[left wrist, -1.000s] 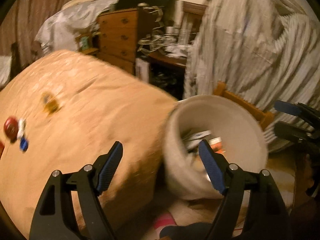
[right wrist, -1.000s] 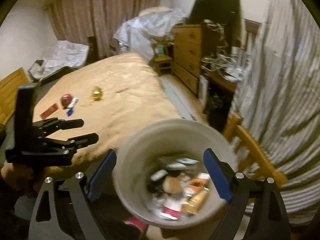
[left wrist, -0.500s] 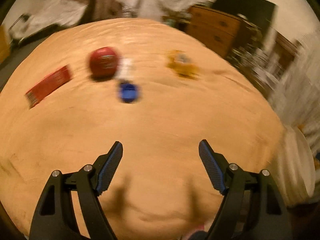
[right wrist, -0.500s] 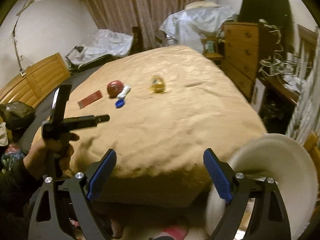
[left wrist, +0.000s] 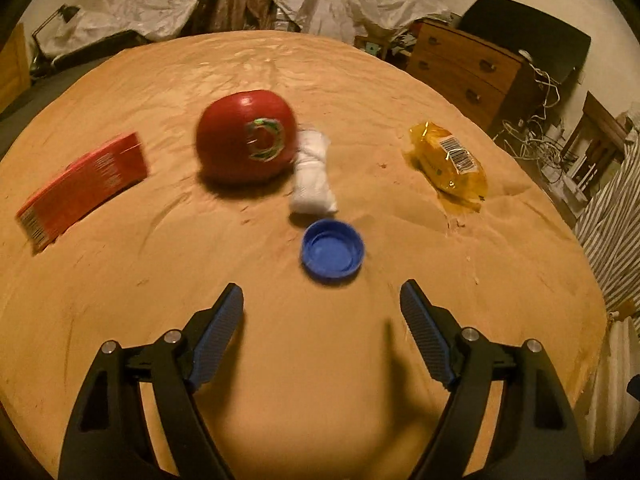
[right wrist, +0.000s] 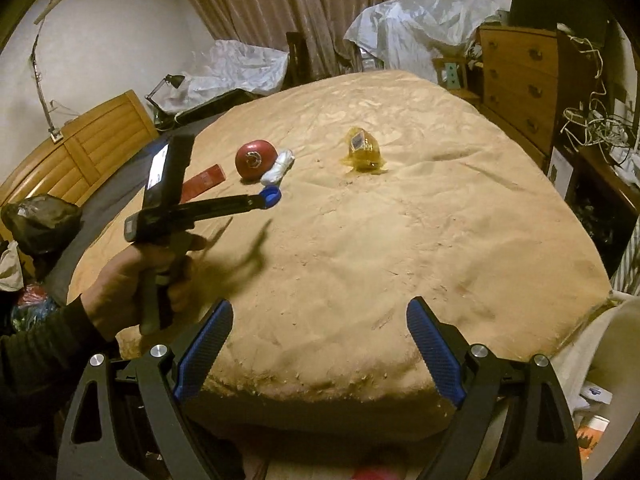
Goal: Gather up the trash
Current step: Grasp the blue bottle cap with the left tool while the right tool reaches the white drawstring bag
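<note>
We hold the left gripper (left wrist: 322, 312) just short of the blue bottle cap (left wrist: 332, 255), its jaws spread with nothing between them; they have just been opening a little further. The right gripper (right wrist: 320, 334) hangs back over the near edge of the bed (right wrist: 400, 240), also spread wide and empty.

We take the cap as our landmark. It lies on the tan bedcover with its hollow side up, so its axis points straight up and it has no long axis to line up with. We judge it light, stiff and thin-walled; on the soft cover it may sink or skid, so we would close across its rim from two opposite sides.

Just beyond the cap lies a white rolled wad (left wrist: 313, 178), probably soft and squashable, its long axis running away from us; we would pinch it across the middle. Touching the wad, beyond and left of the cap, sits a red round container (left wrist: 247, 142), which looks smooth and wide, likely to slip. Well left of the cap is a flat red box (left wrist: 82, 188), its long axis slanting up to the right. To the right of the cap lies a yellow wrapper (left wrist: 448, 166), crinkly and light, its length slanting down to the right.
</note>
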`<state>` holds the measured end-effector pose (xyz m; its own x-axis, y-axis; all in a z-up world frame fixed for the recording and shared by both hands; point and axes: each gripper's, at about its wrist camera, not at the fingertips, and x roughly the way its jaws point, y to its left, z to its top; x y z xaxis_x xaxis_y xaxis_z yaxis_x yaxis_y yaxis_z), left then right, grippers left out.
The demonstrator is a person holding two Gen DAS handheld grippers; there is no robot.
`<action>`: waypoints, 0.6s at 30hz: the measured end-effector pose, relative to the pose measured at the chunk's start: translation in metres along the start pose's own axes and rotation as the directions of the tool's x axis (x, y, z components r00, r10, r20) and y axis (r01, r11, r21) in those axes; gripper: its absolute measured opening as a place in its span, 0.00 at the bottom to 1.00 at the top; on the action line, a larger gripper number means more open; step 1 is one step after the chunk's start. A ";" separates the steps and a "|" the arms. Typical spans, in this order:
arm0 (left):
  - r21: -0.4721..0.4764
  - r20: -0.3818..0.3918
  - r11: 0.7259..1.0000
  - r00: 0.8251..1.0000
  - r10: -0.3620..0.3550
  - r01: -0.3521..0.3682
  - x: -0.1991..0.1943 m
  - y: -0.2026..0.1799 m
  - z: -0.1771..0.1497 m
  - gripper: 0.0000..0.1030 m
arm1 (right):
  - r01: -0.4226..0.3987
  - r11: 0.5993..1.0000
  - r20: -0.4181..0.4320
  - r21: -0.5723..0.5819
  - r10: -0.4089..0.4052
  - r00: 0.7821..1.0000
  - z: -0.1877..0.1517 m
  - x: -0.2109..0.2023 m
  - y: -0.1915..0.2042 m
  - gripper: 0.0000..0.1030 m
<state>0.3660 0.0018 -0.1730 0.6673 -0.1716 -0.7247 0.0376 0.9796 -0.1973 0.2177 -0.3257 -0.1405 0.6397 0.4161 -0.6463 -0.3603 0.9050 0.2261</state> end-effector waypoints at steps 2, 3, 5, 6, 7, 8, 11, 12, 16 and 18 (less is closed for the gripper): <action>0.005 0.001 1.000 1.000 0.005 -0.005 0.007 -0.003 0.002 0.75 | -0.001 1.000 -0.009 0.008 0.001 1.000 0.001 0.008 -0.004 0.86; 0.008 0.001 1.000 1.000 0.016 -0.016 0.012 -0.005 0.005 0.75 | 0.001 1.000 -0.013 0.012 -0.001 1.000 0.002 0.012 -0.006 0.86; 0.005 -0.008 1.000 1.000 0.023 -0.023 0.019 -0.004 0.006 0.75 | 0.003 1.000 -0.018 0.015 -0.003 1.000 0.003 0.018 -0.009 0.86; 0.008 -0.005 1.000 1.000 0.030 -0.030 0.020 -0.005 0.006 0.70 | 0.003 1.000 -0.020 0.016 -0.002 1.000 0.004 0.023 -0.012 0.86; 0.013 -0.001 0.999 0.999 0.041 -0.041 0.020 -0.004 0.006 0.58 | 0.002 1.000 -0.021 0.016 -0.002 1.000 0.005 0.027 -0.012 0.86; 0.013 -0.004 0.999 0.999 0.042 -0.042 0.020 -0.003 0.006 0.52 | -0.001 1.000 -0.021 0.015 0.002 1.000 0.006 0.030 -0.012 0.86; 0.015 -0.012 1.000 1.000 0.027 -0.027 0.014 0.003 0.004 0.36 | -0.011 1.000 -0.017 0.008 0.012 1.000 0.013 0.042 -0.010 0.86; 0.018 -0.013 1.000 1.000 0.023 -0.023 0.012 0.004 0.003 0.36 | -0.019 1.000 -0.016 0.001 0.019 1.000 0.016 0.047 -0.008 0.86; 0.027 -0.006 0.999 0.999 0.046 -0.046 -0.004 0.019 -0.006 0.36 | -0.053 0.998 -0.019 -0.026 0.052 0.998 0.034 0.075 0.006 0.86; 0.009 0.000 0.998 0.998 0.061 -0.061 -0.016 0.033 -0.013 0.36 | -0.076 0.997 -0.026 -0.034 0.075 0.997 0.044 0.091 0.014 0.86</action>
<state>0.3466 0.0357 -0.1763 0.6685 -0.1110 -0.7354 0.0034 0.9892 -0.1463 0.3003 -0.2709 -0.1641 0.5929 0.4807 -0.6461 -0.4310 0.8671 0.2497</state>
